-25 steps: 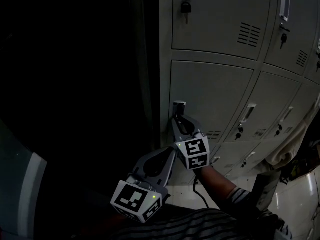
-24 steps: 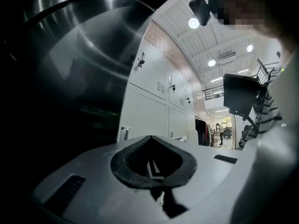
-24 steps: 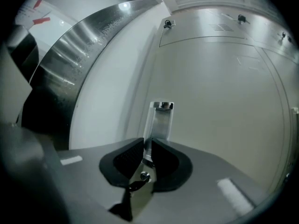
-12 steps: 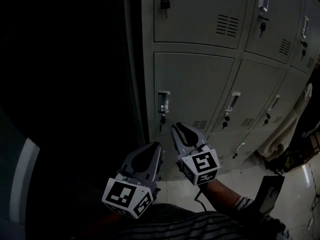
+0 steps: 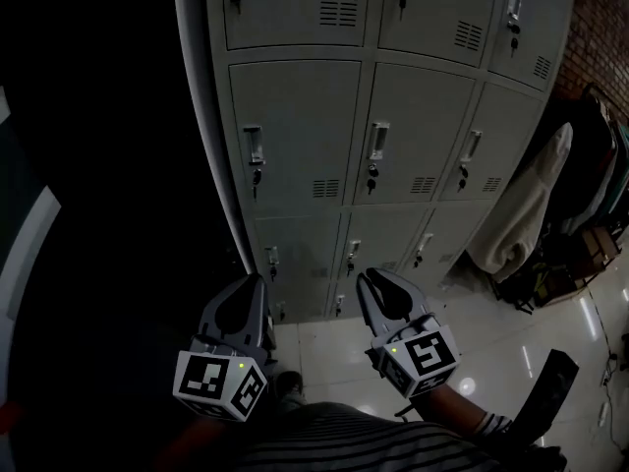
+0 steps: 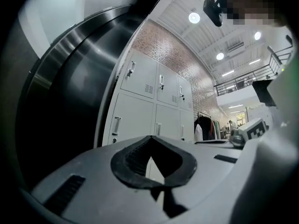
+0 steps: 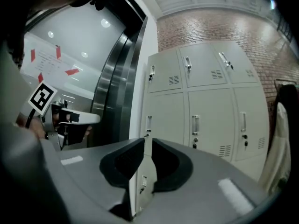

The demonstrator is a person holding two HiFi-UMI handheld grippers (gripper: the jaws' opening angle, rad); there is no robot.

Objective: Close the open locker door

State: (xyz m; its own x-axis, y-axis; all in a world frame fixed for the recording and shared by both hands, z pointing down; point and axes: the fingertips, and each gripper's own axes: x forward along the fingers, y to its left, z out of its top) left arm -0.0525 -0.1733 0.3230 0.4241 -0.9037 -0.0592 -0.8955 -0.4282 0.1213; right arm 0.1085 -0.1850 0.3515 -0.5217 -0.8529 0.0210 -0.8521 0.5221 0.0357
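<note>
The grey locker bank [image 5: 393, 116] fills the top of the head view, and every door I can see lies flush. The middle-row left door [image 5: 295, 136] carries a handle [image 5: 254, 150] with a key below it. Both grippers hang low in front of the bottom row, well clear of the doors. My left gripper [image 5: 257, 281] is shut and empty, its tips meeting [image 6: 150, 138]. My right gripper [image 5: 371, 275] shows a narrow gap between its jaws [image 7: 147, 141]; they are closing with nothing between them. The same lockers [image 7: 205, 111] stand beyond it.
A pale garment [image 5: 521, 214] hangs at the right of the lockers, with dark clutter beneath it. A glossy tiled floor [image 5: 472, 332] lies below. To the left of the lockers all is dark, with a steel curved frame [image 6: 79, 78]. A dark flat object [image 5: 545, 401] sits bottom right.
The right gripper has drawn back and down from the left door's handle. Both grippers now hang lower and farther from the lockers, and the head view has swung right.
</note>
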